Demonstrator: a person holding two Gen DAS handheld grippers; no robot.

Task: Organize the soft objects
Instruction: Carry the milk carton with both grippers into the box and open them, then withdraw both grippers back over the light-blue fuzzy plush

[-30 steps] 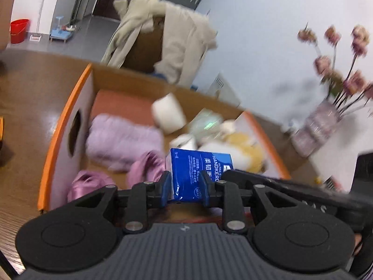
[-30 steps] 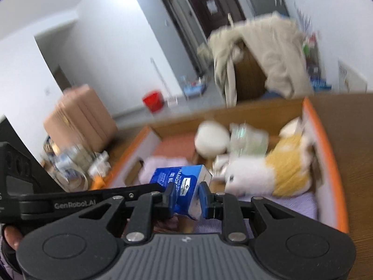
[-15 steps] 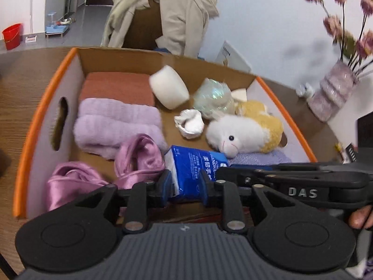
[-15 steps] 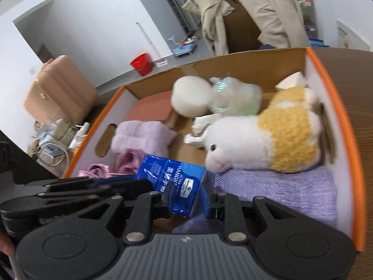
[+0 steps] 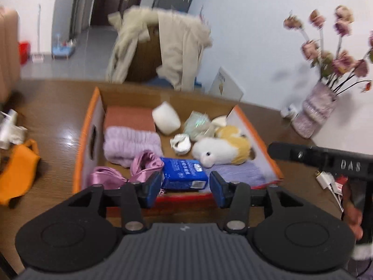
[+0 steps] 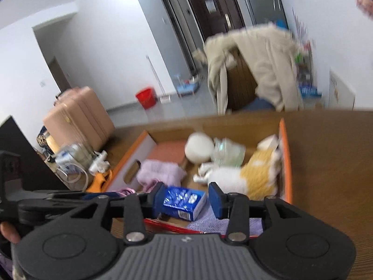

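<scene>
A blue tissue pack (image 5: 183, 173) lies inside the orange-rimmed cardboard box (image 5: 86, 137) near its front edge; it also shows in the right wrist view (image 6: 183, 201). My left gripper (image 5: 185, 190) is open and empty, pulled back in front of the box. My right gripper (image 6: 184, 198) is open and empty, also just in front of the box (image 6: 285, 163). In the box lie a white and yellow plush toy (image 5: 221, 148), a lilac towel (image 5: 131, 144), pink satin cloth (image 5: 144, 165), a white roll (image 5: 166, 117) and a purple cloth (image 5: 235, 172).
The box stands on a brown wooden table (image 5: 53, 116). An orange pouch (image 5: 16, 172) and white items lie at the left. A vase of dried flowers (image 5: 313, 112) stands at the right, with cables (image 5: 326, 182) nearby. A chair with a beige coat (image 5: 163, 49) is behind.
Both grippers opened and let go of the blue tissue pack, which now lies in the box. Both grippers drew back from the box.
</scene>
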